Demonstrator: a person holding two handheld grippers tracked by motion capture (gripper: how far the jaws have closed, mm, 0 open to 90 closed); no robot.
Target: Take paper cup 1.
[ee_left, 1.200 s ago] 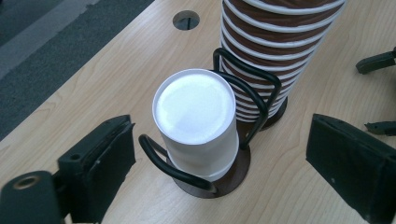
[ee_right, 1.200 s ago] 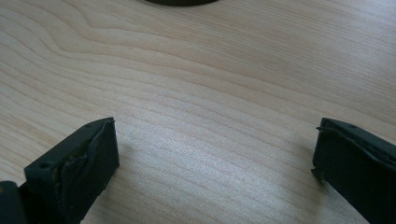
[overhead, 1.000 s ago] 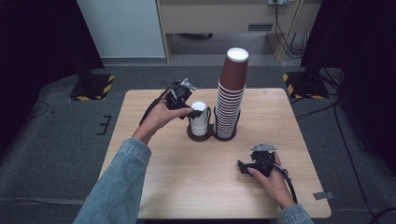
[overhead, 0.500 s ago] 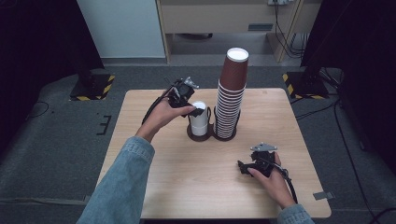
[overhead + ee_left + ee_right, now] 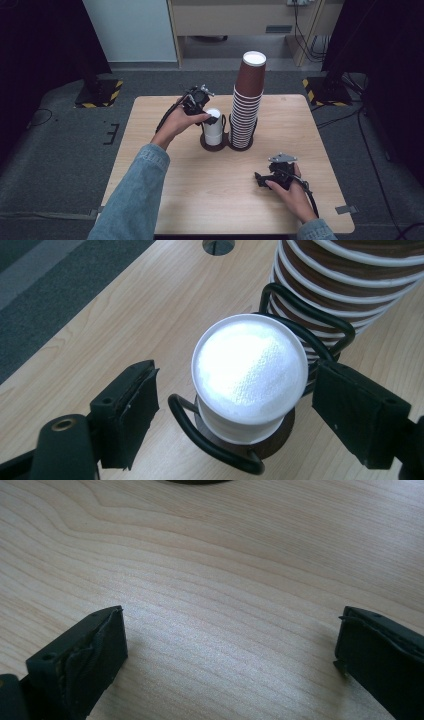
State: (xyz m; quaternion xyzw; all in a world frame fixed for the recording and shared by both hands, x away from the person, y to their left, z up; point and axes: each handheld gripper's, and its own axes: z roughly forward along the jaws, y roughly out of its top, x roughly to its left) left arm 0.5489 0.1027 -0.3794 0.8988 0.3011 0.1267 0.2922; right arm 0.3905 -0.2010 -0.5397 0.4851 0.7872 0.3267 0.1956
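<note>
The left gripper (image 5: 235,405) hung over the inverted white paper cup (image 5: 250,375), which stood in the left ring of the black wire cup holder (image 5: 210,440); its jaws had just been closing but stood apart, clear of the cup's sides. Closing further, the far jaw could snag the holder's loop or nudge the tall stack of brown cups (image 5: 247,100) just beyond it. The right gripper (image 5: 230,660) rested open over the wooden table (image 5: 225,570). How many white cups were nested below was hidden.

- We wear blue denim sleeves (image 5: 132,200).
- Our left hand-held gripper (image 5: 206,112) is black, cabled.
- Our right hand-held gripper (image 5: 261,179) carries a grey three-cornered plate.
</note>
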